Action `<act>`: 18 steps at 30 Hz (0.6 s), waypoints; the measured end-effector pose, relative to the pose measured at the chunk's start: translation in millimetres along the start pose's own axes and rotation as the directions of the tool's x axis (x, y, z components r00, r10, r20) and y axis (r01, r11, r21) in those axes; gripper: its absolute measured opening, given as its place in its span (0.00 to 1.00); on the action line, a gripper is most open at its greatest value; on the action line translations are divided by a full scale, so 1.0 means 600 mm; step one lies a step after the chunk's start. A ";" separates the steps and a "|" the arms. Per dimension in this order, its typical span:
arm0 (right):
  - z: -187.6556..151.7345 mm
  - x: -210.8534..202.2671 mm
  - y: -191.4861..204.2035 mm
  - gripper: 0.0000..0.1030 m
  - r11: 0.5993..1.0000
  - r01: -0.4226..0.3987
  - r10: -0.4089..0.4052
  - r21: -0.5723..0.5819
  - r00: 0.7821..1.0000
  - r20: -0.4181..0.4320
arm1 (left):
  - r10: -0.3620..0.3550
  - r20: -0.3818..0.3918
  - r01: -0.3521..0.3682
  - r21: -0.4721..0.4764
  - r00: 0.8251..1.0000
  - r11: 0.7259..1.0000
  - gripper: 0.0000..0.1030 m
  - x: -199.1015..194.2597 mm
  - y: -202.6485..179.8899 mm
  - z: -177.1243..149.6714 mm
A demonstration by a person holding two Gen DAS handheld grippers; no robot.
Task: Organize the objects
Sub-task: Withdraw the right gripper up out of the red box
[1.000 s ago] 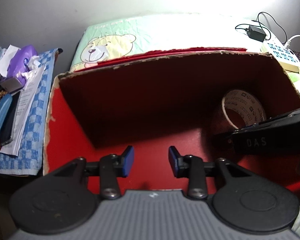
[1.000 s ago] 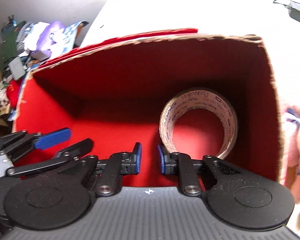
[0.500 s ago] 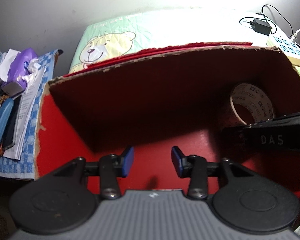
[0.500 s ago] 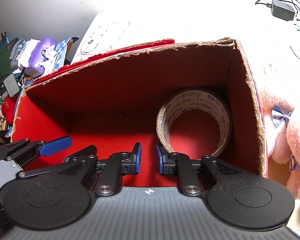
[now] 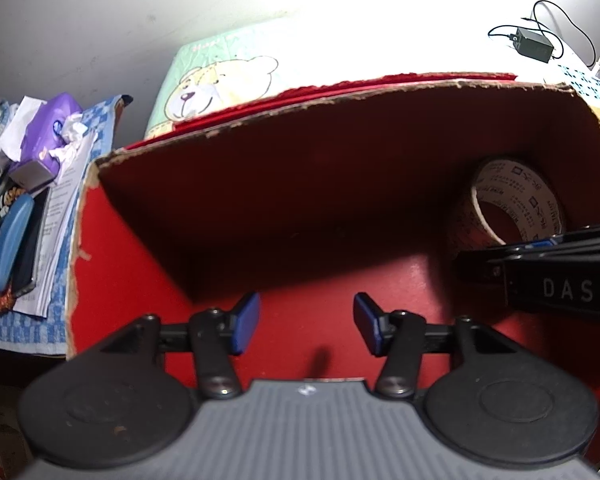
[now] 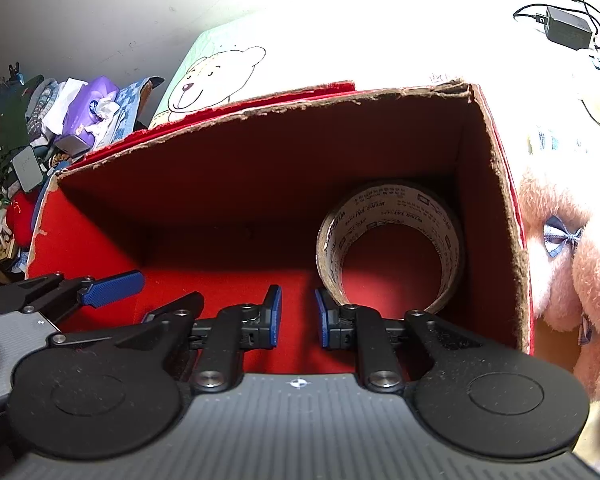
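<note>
only the right view shows the plush (image 6: 572, 264) beside the box (image 6: 496, 184); left gripper (image 5: 306, 322) is opening, empty; right gripper (image 6: 297, 318) is nearly closed, empty.

Cardboard box (image 6: 496, 184): red lining, brown torn rim. Tape roll (image 6: 392, 248), lower right of the box: beige, dark print. Pillow (image 5: 228, 80), upper left: pale green, bear drawing. Plush toy (image 6: 572, 264), right edge: pink, blue bow. Cloth (image 5: 100, 128), left: blue-white checks.
</note>
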State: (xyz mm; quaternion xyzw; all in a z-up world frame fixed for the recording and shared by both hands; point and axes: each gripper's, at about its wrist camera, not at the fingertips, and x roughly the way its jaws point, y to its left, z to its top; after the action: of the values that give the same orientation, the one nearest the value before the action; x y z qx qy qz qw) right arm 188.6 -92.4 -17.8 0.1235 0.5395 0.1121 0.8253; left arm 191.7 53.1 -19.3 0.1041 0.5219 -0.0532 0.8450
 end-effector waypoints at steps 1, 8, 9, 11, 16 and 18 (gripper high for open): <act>0.000 0.001 0.002 0.18 1.000 0.000 0.000 0.001 1.000 0.000 | 0.005 0.001 -0.005 0.001 1.000 1.000 0.56 0.000 0.000 0.000; 0.005 0.006 0.007 0.18 1.000 -0.002 0.002 -0.001 1.000 0.005 | 0.031 -0.001 -0.031 0.005 1.000 1.000 0.61 0.002 -0.002 0.004; 0.007 0.010 0.012 0.18 1.000 -0.003 0.003 -0.001 1.000 0.006 | 0.034 -0.001 -0.034 0.006 0.999 0.999 0.61 0.002 -0.003 0.003; 0.005 0.004 0.005 0.18 1.000 -0.006 0.006 0.000 1.000 0.010 | 0.040 -0.001 -0.040 0.007 0.999 0.999 0.61 0.003 -0.004 0.004; 0.004 0.002 0.002 0.18 1.000 -0.013 0.013 -0.001 1.000 0.022 | 0.055 -0.003 -0.055 0.008 0.998 0.998 0.65 0.004 -0.005 0.005; 0.005 0.002 0.001 0.18 1.000 -0.015 0.015 -0.001 1.000 0.025 | 0.059 -0.004 -0.059 0.011 0.998 0.998 0.66 0.005 -0.006 0.006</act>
State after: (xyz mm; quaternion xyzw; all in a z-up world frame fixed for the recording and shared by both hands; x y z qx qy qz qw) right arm 191.5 -91.8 -17.4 0.1283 0.5284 0.1169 0.8311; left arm 195.2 48.8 -20.6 0.1242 0.5203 -0.0312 0.8443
